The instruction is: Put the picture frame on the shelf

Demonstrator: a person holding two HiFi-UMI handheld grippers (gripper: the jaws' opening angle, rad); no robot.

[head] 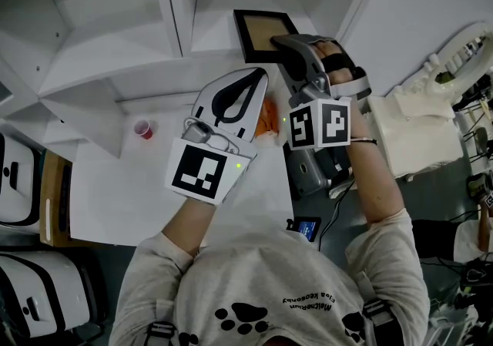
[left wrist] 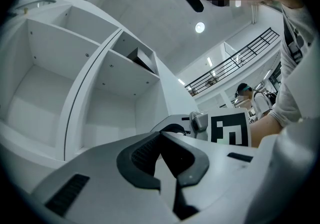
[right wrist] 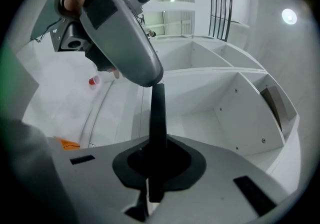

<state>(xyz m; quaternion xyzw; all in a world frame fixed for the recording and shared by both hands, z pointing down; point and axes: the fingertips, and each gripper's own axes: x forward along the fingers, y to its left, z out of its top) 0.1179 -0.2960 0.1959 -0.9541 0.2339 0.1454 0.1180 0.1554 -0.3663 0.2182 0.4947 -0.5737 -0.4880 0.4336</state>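
Black picture frame (head: 258, 32) (lower right corner hidden) clamped in right claw (head: 283, 44).

My head camera looks steeply down from above and behind my jaws, taking in the left gripper (head: 256, 75), the right gripper (head: 282, 42) and the white shelf (head: 115, 36) beyond their tips. Each gripper camera sits close behind its own jaws and faces along them into the shelf compartments. With the head view, the right one shares the picture frame (right wrist: 158, 118) between its jaws and the red cup (right wrist: 94, 81) off to their left.
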